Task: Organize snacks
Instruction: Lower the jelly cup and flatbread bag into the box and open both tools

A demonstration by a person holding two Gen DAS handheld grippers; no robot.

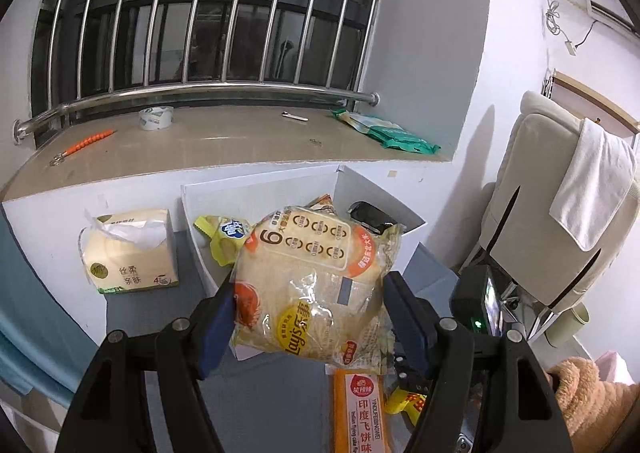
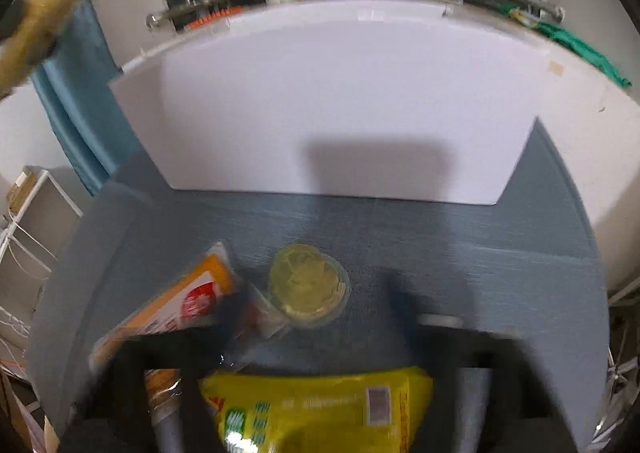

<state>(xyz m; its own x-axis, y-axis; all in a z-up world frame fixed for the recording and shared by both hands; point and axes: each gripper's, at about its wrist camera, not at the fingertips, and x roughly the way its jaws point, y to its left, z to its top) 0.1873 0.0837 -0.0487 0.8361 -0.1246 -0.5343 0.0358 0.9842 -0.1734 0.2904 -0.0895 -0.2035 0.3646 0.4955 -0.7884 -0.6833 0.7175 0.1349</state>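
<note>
My left gripper (image 1: 308, 293) is shut on a clear Lay's chip multipack (image 1: 316, 281) and holds it in the air in front of a white box (image 1: 256, 193) that holds a yellow snack bag (image 1: 224, 237) and other packs. An orange flatbread pack (image 1: 360, 409) lies below on the grey table. In the blurred right wrist view, my right gripper (image 2: 316, 309) is open and empty above the table. A round yellow-green cup snack (image 2: 306, 285) lies between its fingers. The orange pack (image 2: 176, 305) lies at its left and a yellow bag (image 2: 320, 409) under it. The white box wall (image 2: 340, 101) stands ahead.
A tissue pack (image 1: 132, 249) stands left of the box. The windowsill (image 1: 224, 141) behind holds tape, an orange tool and a green pack (image 1: 392, 133). A beige chair with a towel (image 1: 592, 189) stands at the right. A blue curtain (image 2: 80, 93) hangs at the left.
</note>
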